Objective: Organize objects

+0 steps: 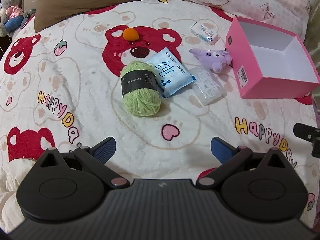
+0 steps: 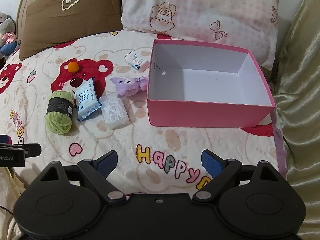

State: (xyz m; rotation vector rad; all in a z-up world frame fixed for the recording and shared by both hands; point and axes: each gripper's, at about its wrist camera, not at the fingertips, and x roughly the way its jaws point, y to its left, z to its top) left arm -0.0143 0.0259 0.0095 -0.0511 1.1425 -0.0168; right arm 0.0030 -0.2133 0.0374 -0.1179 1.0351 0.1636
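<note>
Only my right view shows the pink box (image 2: 210, 112) floor, bare. Green yarn (image 1: 140, 92) lies ahead of my left gripper (image 1: 163, 150); both grippers, right gripper (image 2: 159, 163) included, gape wide, holding nothing.

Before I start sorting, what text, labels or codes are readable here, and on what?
"Happy Day": blanket, coloured letters, repeated.
"纯": blue wet-wipe pack; smaller print unreadable.
"obot.AI", cut off at the frame edge: left claw body.
Barcode sticker: pink box, digits too small.
Yarn band: print blurred.
Small white packet: print blurred.
</note>
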